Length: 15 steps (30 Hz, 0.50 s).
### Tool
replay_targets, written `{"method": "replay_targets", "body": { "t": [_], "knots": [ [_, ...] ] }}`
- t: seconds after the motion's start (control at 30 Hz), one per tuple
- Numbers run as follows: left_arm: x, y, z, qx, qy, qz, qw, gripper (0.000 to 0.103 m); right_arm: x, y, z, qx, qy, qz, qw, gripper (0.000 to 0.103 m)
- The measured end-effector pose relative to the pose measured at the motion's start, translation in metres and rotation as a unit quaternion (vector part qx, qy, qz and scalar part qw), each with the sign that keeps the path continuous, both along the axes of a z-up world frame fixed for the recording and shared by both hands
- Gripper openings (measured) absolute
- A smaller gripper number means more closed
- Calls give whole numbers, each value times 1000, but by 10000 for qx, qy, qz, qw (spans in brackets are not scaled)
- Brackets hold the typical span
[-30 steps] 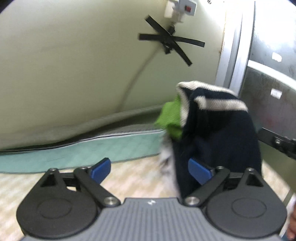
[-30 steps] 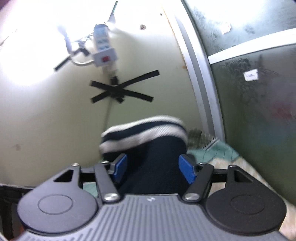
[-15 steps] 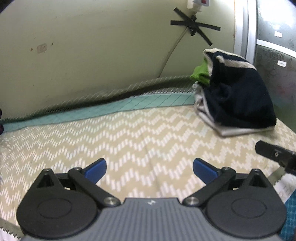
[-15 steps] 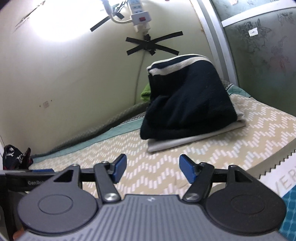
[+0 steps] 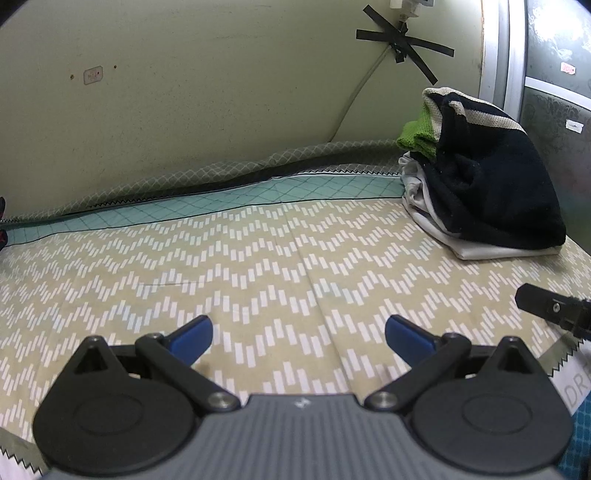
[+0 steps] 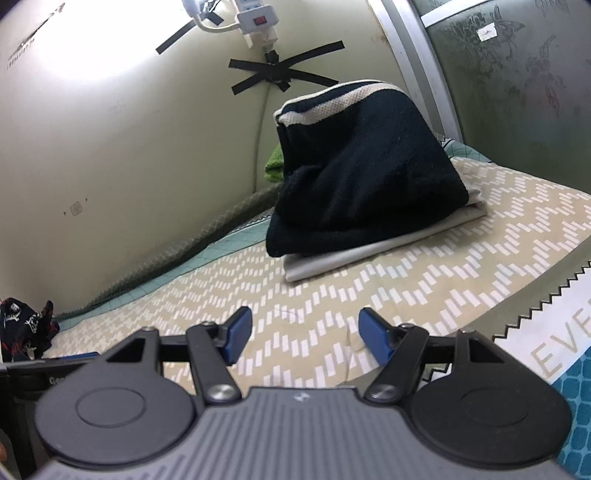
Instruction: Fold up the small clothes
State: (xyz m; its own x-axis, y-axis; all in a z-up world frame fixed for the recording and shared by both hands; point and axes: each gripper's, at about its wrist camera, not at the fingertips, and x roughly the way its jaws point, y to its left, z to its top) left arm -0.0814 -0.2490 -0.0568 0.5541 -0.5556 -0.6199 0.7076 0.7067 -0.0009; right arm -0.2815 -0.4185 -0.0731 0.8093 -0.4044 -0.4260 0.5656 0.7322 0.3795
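A folded navy garment with cream stripes tops a stack in the far right corner of the bed, over a folded grey piece and beside a green one. My left gripper hangs open and empty over the chevron sheet, well short of the stack. My right gripper is open too, nothing between its blue pads, pointing at the stack from nearer. A part of the right gripper shows at the left wrist view's right edge.
A dark patterned garment lies crumpled at the far left by the wall. A power strip and taped cable hang on the wall above the stack. A frosted glass door closes off the right side.
Both grippers have pulled back from the stack and sunk toward the sheet. The navy garment, earlier between the right gripper's fingers, now rests on the stack. The left jaws stand slightly wider.
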Motion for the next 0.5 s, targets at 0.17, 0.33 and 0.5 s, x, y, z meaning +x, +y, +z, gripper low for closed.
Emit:
{"method": "replay_targets", "body": {
  "t": [0.17, 0.33, 0.5],
  "knots": [
    [-1, 0, 1, 30, -66, 16, 10000, 103, 2, 1, 0, -18, 51, 62, 10000, 64],
    [3, 1, 1, 56, 93, 108, 9999, 103, 3, 2, 0, -64, 90, 101, 9999, 64],
    [4, 11, 5, -317, 11, 121, 9994, 103, 4, 1, 0, -57, 112, 103, 9999, 64]
  ]
}}
